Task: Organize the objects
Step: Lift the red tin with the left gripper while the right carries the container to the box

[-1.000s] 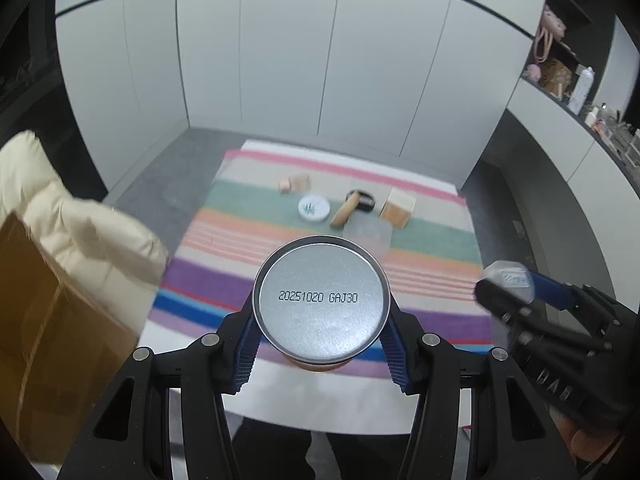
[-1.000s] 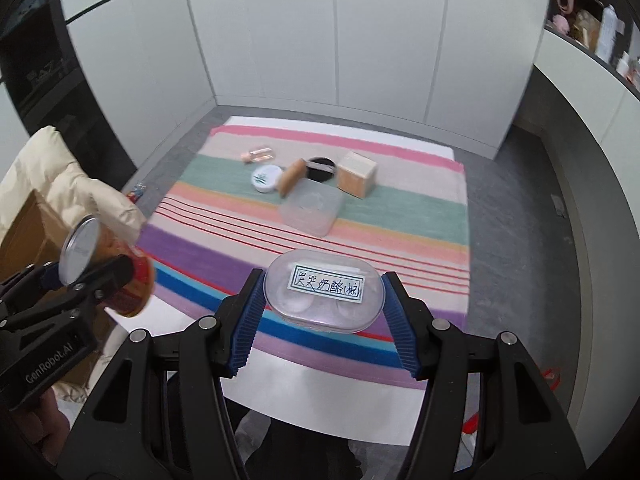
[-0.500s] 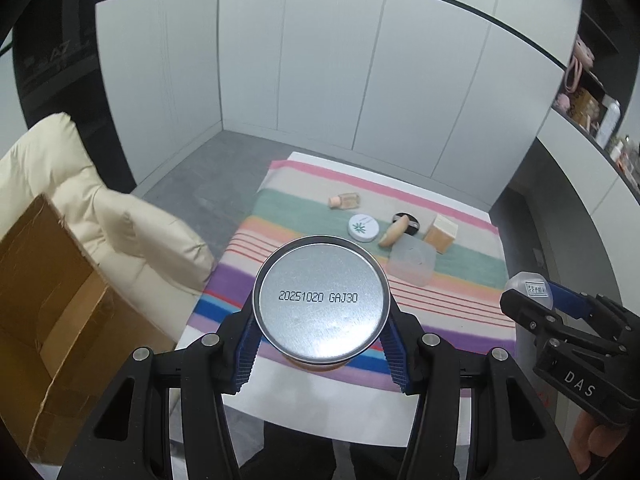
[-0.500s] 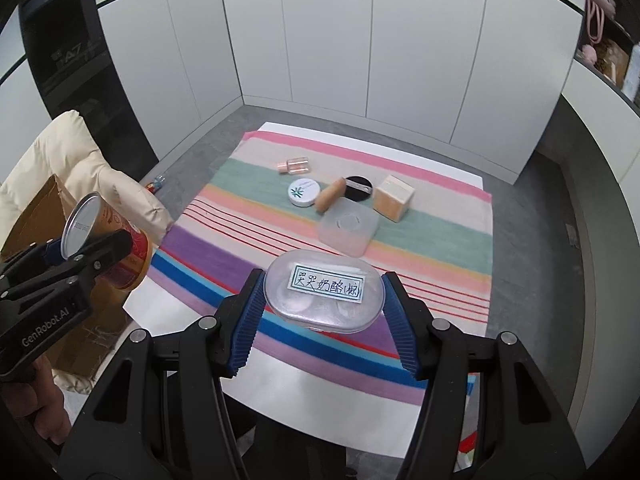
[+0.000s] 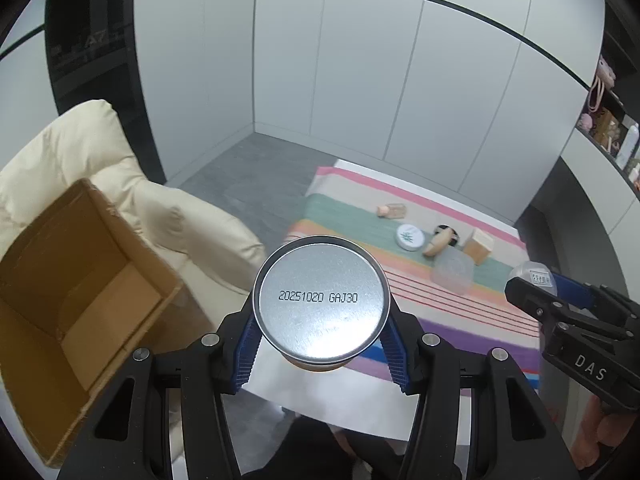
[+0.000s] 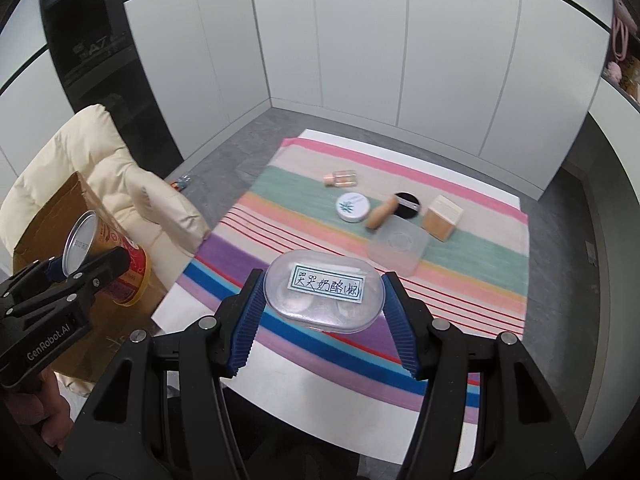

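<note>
Now the left gripper (image 5: 321, 342) has its jaws clamped on the can (image 5: 321, 299), while the right gripper (image 6: 323, 323) squeezes the labelled clear case (image 6: 323, 297) squarely between both pads.

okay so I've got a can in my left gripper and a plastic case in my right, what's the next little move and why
Probably swing the left gripper further left until the can is over the open cardboard box, then lower it. The can is firmly clamped but hangs beside the box's near corner, not above its opening. The right gripper can wait, holding the plastic case above the striped cloth.
</note>
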`<control>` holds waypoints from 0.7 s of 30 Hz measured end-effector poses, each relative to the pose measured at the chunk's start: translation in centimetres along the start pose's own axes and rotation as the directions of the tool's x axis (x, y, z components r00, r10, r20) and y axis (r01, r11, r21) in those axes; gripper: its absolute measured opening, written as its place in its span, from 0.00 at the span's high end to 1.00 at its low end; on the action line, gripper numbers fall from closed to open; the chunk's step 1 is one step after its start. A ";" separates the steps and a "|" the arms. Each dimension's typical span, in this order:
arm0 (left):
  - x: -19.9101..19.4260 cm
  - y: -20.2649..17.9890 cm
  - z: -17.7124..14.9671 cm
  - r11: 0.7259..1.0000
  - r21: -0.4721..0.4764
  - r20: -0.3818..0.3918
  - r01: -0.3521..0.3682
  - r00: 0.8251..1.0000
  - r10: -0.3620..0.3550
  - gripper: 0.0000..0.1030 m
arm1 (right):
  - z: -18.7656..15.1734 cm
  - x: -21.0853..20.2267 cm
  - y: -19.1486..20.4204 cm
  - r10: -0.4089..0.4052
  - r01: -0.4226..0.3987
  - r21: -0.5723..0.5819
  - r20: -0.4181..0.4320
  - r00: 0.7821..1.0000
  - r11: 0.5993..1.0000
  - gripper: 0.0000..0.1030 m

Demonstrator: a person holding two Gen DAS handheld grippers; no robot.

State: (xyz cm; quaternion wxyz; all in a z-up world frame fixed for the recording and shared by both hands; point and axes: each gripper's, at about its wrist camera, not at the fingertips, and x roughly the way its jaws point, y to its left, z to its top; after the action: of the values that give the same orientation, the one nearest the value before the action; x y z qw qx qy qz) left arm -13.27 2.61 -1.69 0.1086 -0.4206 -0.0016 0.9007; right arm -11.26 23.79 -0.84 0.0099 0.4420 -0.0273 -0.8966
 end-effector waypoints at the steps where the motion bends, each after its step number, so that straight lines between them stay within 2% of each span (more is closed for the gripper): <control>1: -0.1 0.5 0.0 1.000 -0.006 0.001 -0.004 1.000 0.004 0.48 | 0.1 0.0 0.5 0.004 -0.004 -0.007 0.003 1.000 1.000 0.41; 12: -1.7 5.5 -0.5 0.996 -0.042 0.027 -0.080 0.996 0.081 0.48 | 1.1 0.5 6.0 0.060 -0.059 -0.079 0.016 0.998 0.995 0.41; 21: -3.4 10.7 -1.1 0.984 -0.121 0.032 -0.130 0.990 0.135 0.48 | 1.7 1.1 11.4 0.118 -0.114 -0.142 0.017 0.993 0.983 0.41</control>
State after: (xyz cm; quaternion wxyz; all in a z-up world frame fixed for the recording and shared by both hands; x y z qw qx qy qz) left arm -12.39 -8.63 -0.88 0.0231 -0.4075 -0.0295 0.9124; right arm -13.32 12.39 0.00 0.0929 0.4264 0.0102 -0.8997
